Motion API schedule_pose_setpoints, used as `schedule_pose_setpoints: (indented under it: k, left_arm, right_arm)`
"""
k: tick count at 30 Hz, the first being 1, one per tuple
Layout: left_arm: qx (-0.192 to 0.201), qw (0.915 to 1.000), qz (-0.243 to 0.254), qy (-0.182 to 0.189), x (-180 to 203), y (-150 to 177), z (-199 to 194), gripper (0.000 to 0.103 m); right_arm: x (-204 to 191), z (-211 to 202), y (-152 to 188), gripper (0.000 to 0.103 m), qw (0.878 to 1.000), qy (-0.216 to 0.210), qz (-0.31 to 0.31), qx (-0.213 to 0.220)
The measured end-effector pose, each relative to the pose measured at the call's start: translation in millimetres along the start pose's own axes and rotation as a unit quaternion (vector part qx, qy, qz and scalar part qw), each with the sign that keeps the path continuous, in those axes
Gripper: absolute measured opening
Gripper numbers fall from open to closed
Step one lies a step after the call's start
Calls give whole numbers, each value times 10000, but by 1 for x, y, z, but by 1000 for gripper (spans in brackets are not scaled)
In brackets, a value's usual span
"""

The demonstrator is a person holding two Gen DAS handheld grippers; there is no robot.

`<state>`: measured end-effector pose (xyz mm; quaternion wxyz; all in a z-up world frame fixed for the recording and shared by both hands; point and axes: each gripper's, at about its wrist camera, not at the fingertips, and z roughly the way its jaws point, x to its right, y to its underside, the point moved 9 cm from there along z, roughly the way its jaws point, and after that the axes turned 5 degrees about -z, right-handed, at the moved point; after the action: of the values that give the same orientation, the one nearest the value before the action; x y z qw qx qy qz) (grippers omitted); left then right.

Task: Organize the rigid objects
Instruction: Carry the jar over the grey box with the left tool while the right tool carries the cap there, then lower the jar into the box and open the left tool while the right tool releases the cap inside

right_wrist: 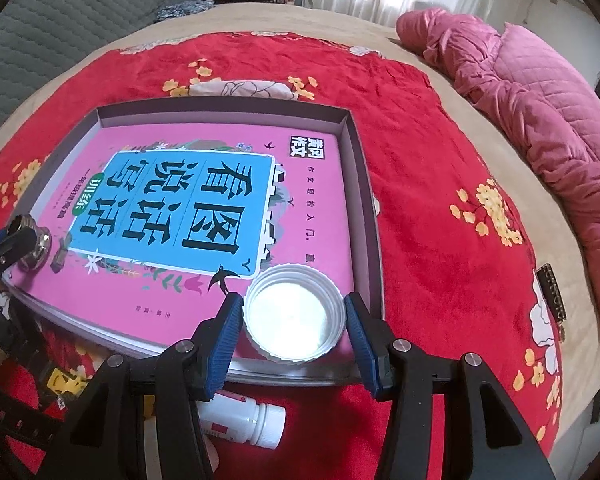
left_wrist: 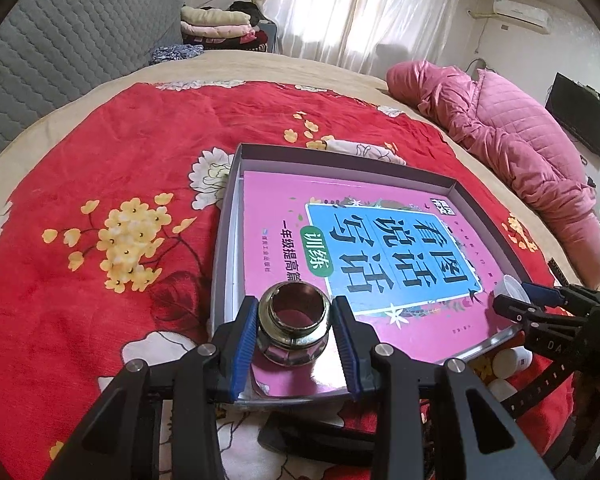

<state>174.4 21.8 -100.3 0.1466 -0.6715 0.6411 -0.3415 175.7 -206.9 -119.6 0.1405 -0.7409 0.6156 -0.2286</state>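
The left tongs, low in the middle of their own view, are clamped on a shiny metal fitting, blue pads pressed to both its sides, its base resting on the pink book. The right tongs sit around an upturned white plastic cap at the lower middle of their view; the left pad meets the cap's rim, though a sliver of gap shows at the right pad, so I cannot tell whether it is truly gripped. The book lies inside a shallow grey box lid on the red flowered bedspread. A white pill bottle lies below the lid's near edge. A pink quilted coat is heaped at the upper right.
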Motion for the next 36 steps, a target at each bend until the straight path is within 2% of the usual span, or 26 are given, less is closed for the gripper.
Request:
schedule_pose_setpoints:
  k: [8, 14, 23, 36]
  left_arm:
    - [-20, 9999, -63, 90, 2, -1, 1, 37]
    - [-26, 9998, -117, 154, 2, -1, 1, 37]
    - [-28, 9998, -113, 154, 2, 0, 1, 37]
    - [-92, 9997, -49, 238, 6, 3, -2, 37]
  right_arm:
    - [2, -2, 1, 55, 10000, -22, 68, 38]
    - [5, -6, 2, 62, 9998, 24, 132, 125]
    - [7, -12, 6, 62, 9991, -105, 341, 207]
    - [5, -37, 16, 66, 9969, -217, 427, 626]
